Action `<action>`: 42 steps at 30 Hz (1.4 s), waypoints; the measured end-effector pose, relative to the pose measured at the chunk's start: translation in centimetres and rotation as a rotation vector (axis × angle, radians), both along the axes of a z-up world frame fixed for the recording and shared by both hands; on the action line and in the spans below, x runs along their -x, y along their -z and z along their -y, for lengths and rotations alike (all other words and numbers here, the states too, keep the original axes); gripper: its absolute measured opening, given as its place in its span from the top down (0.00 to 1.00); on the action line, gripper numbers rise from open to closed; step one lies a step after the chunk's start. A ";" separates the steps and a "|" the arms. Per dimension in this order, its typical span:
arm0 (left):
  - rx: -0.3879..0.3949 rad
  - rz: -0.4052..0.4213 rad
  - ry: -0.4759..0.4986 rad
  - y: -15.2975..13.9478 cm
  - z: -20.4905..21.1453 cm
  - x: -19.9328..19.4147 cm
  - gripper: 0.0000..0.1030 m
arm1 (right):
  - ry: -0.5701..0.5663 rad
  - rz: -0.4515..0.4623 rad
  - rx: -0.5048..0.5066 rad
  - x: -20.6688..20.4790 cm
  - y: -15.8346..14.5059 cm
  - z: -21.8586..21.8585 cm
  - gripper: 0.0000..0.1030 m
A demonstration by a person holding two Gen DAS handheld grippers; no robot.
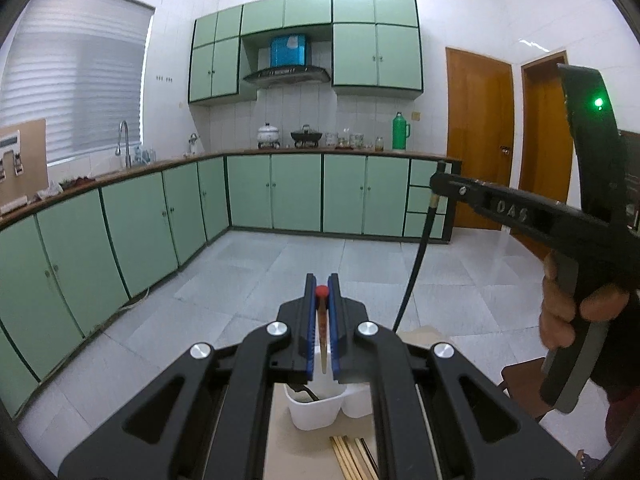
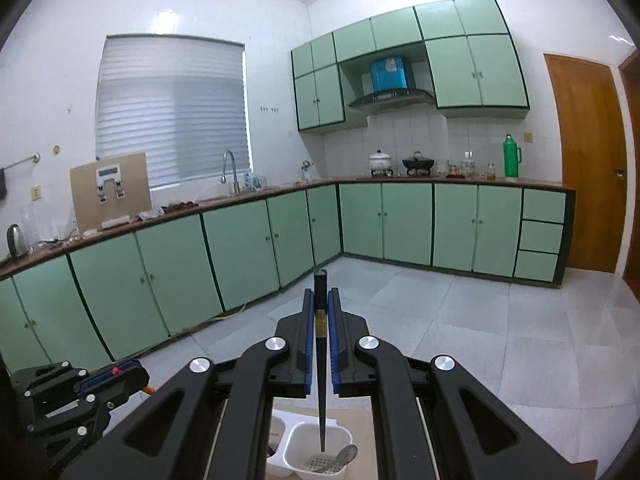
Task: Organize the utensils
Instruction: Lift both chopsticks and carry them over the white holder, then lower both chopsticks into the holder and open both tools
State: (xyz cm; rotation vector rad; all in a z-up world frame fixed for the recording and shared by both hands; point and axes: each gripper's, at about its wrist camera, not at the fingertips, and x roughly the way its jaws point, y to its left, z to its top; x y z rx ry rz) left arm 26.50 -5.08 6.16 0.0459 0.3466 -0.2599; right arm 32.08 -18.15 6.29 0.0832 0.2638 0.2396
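My left gripper (image 1: 322,280) is shut on a wooden chopstick with a red end (image 1: 322,320), which hangs down between the blue pads above a white utensil holder (image 1: 314,410). To the right, a person's hand holds my right gripper (image 1: 438,176), with a black chopstick (image 1: 416,256) dangling from it. In the right wrist view the right gripper (image 2: 321,294) is shut on that black chopstick (image 2: 321,380), its tip over the white holder (image 2: 298,448). A metal spoon (image 2: 346,456) lies in that compartment. The left gripper (image 2: 120,374) shows at the lower left.
Several loose wooden and dark chopsticks (image 1: 352,458) lie on the light table (image 1: 280,440) just before the holder. A dark item (image 1: 304,392) sits in the holder's left compartment. Green kitchen cabinets (image 1: 296,192) and a tiled floor (image 1: 360,264) lie far beyond.
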 end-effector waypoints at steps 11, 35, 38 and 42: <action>-0.008 -0.073 -0.021 3.5 -0.5 -4.7 0.96 | 0.010 -0.098 0.024 -3.1 5.4 -1.0 0.94; -0.011 -0.098 -0.058 5.3 -1.8 -5.8 0.52 | 0.086 -0.172 -0.042 -3.2 7.8 2.1 0.45; -0.005 -0.083 -0.067 5.1 -2.3 -5.1 0.43 | 0.099 -0.171 -0.068 -2.2 7.9 3.1 0.38; 0.012 -0.074 -0.083 5.0 -3.0 -3.8 0.34 | 0.117 -0.160 -0.086 -0.6 8.1 4.3 0.30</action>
